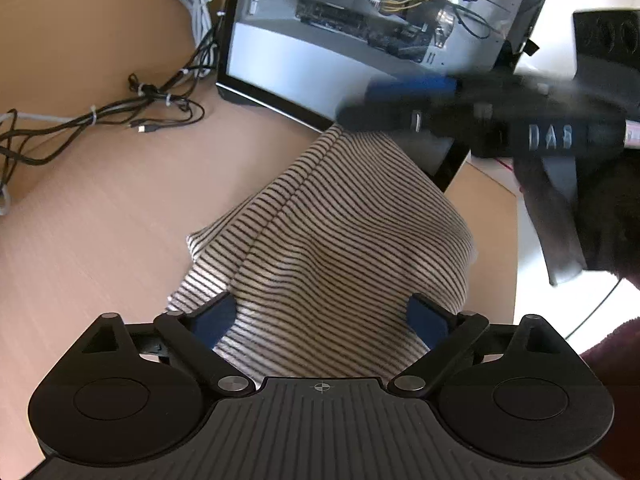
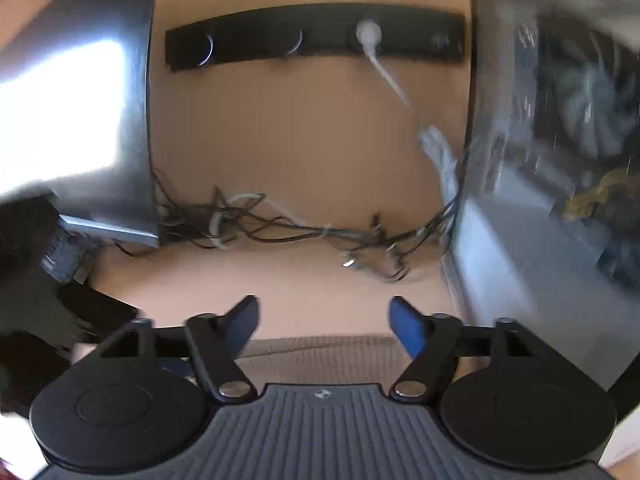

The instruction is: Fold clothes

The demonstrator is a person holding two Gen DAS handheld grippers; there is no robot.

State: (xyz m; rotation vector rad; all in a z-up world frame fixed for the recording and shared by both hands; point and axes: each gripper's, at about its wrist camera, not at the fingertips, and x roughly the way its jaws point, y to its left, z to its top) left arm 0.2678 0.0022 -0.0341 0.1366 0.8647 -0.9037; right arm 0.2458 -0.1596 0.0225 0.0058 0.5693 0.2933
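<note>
One striped garment (image 1: pixel 340 232); left gripper (image 1: pixel 320 320) and right gripper (image 2: pixel 324 320) both agape.

My right hand-held gripper (image 2: pixel 324 316) hangs with its jaws apart over the striped cloth (image 2: pixel 320 354) on the bench (image 2: pixel 304 152). Beyond it lie tangled cables (image 2: pixel 280 228) and a black power strip (image 2: pixel 316 36) (one white plug in it).

Wooden desk (image 1: pixel 100 208), tangled cables (image 1: pixel 152 100), glass-sided computer case (image 1: pixel 360 20)
</note>
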